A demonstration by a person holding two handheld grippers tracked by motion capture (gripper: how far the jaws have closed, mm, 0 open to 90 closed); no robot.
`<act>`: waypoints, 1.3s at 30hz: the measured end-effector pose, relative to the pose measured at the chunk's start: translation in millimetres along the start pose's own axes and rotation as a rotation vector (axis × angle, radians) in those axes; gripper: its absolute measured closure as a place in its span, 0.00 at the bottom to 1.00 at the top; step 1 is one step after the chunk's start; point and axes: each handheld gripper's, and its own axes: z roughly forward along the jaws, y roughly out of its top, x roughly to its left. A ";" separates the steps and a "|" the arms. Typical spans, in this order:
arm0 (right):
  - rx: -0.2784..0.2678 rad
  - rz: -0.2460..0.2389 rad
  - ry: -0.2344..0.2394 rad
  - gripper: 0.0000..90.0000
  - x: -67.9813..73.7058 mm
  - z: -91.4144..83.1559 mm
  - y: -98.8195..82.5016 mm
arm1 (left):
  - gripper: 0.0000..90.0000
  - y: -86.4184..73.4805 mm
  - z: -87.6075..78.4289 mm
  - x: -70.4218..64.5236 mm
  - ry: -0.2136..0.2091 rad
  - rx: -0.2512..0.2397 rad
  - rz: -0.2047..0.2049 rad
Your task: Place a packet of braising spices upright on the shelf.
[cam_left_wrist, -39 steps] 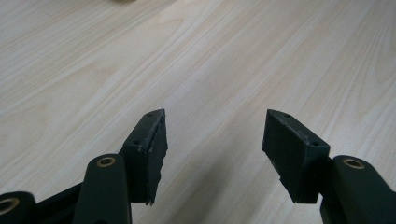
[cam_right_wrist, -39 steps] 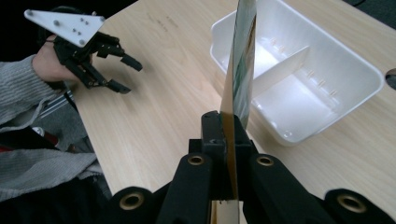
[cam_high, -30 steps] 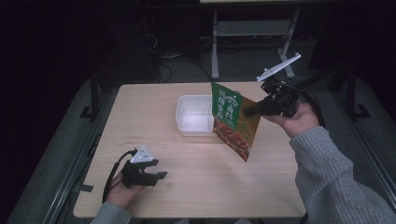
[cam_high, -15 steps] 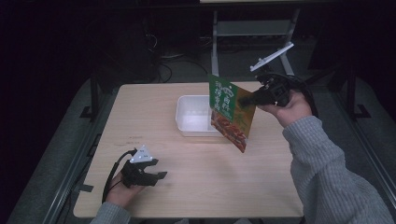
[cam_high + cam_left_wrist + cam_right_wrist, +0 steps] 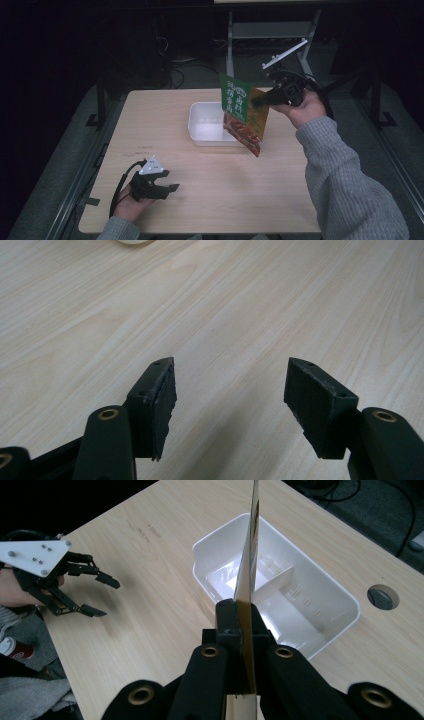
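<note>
From above, the right claw (image 5: 259,101) pinches a green snack pouch (image 5: 243,114) held over a white bin's (image 5: 200,131) right end. The right claw's own camera catches the pouch edge-on. The left claw (image 5: 227,390) gapes empty above the bare counter (image 5: 240,185).

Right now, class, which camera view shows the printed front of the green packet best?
The high view: the green packet faces that camera, print visible. The right gripper view sees it edge-on between shut jaws; the left gripper view looks at bare table.
</note>
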 end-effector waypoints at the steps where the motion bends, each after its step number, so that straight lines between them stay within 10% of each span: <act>1: -0.005 0.000 -0.004 1.00 -1.2 0.7 2.2 | 0.41 0.0 -0.1 -0.3 0.001 -0.002 -0.002; 39: -0.029 0.054 -0.100 1.00 -24.6 21.8 29.6 | 0.35 1.3 -1.3 0.2 0.007 -0.015 -0.002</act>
